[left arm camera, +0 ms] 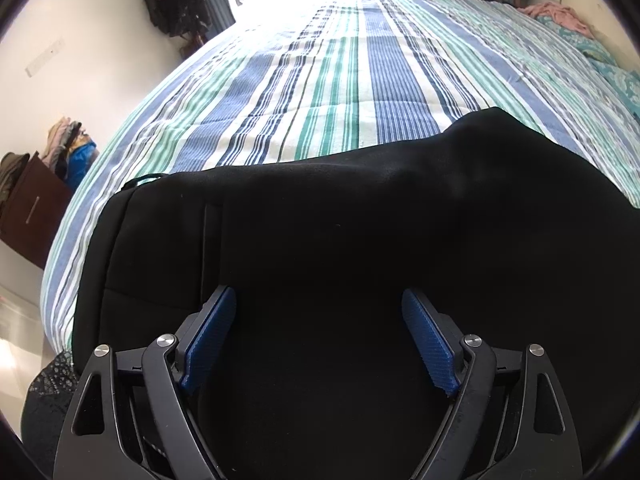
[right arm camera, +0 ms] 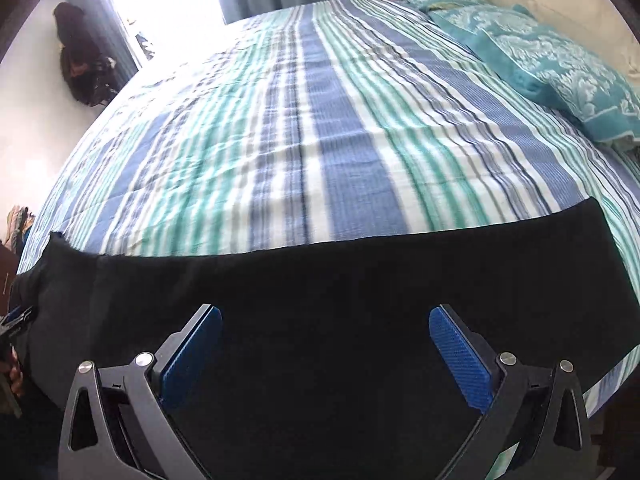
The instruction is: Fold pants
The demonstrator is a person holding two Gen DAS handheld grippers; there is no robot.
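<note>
The black soft-fabric pants (left arm camera: pixel 360 240) lie stretched along the near edge of the bed, on the blue, green and white striped bedspread (left arm camera: pixel 340 80). They run lengthwise, parallel to that edge. The left wrist view shows the broader end, with a seam and a cord loop, towards the near left corner. The right wrist view shows a long flat band of cloth reaching towards the right, with a straight far edge. The cloth looks smooth and laid out, apart from one raised hump in the left view.

The left gripper (left arm camera: pixel 318 340) points down over the wide end. Its jaws stand wide open, the blue ribbed pads (left arm camera: pixel 212 344) clear of the cloth on either side, nothing held.

The right gripper (right arm camera: pixel 324 356) likewise has its jaws wide open over the narrower stretch, with only flat black fabric showing between the pads and no pinch. The bedspread in this view is smeared, which fits a camera in motion.

Assessment: the garment appears spread flat ready for a fold, and the two grippers are stationed one towards each end so that both can take hold. No fold across the length is evident yet. Teal patterned pillows (right arm camera: pixel 560 68) sit at the far right corner, well apart from the work.
</note>
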